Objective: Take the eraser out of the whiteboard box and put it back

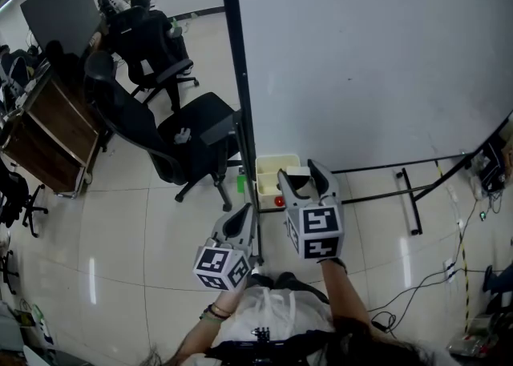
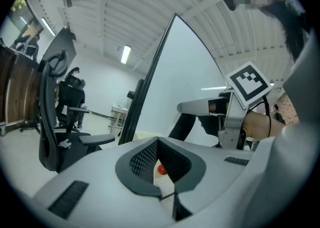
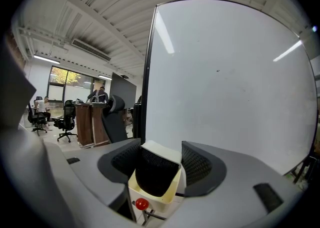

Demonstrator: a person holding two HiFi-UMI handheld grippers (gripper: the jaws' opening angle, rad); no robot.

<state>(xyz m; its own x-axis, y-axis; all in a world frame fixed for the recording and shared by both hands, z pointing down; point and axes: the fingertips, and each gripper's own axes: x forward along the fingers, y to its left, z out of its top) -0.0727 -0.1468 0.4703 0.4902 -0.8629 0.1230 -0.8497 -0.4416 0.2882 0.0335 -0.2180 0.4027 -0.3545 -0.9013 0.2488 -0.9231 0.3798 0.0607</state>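
The eraser (image 3: pixel 155 172), white-backed with black felt, stands between the jaws of my right gripper (image 3: pixel 161 148), felt side toward the camera. Both pads press on its sides. Its lower end sits in the mouth of the pale yellow whiteboard box (image 3: pixel 150 195). In the head view the box (image 1: pixel 271 166) hangs at the whiteboard's lower left corner, and the right gripper (image 1: pixel 303 174) is right over it with the eraser (image 1: pixel 297 171). My left gripper (image 1: pixel 244 215) hovers lower left of the box. Its jaws (image 2: pixel 159 141) are together at the tips with nothing between them.
The whiteboard (image 1: pixel 361 52) fills the right, with a black frame post (image 1: pixel 239 92) on its left. A red knob (image 1: pixel 278 201) sits under the box. Black office chairs (image 1: pixel 184 136) stand to the left. Stand legs (image 1: pixel 409 196) and cables (image 1: pixel 417 284) cross the floor at right.
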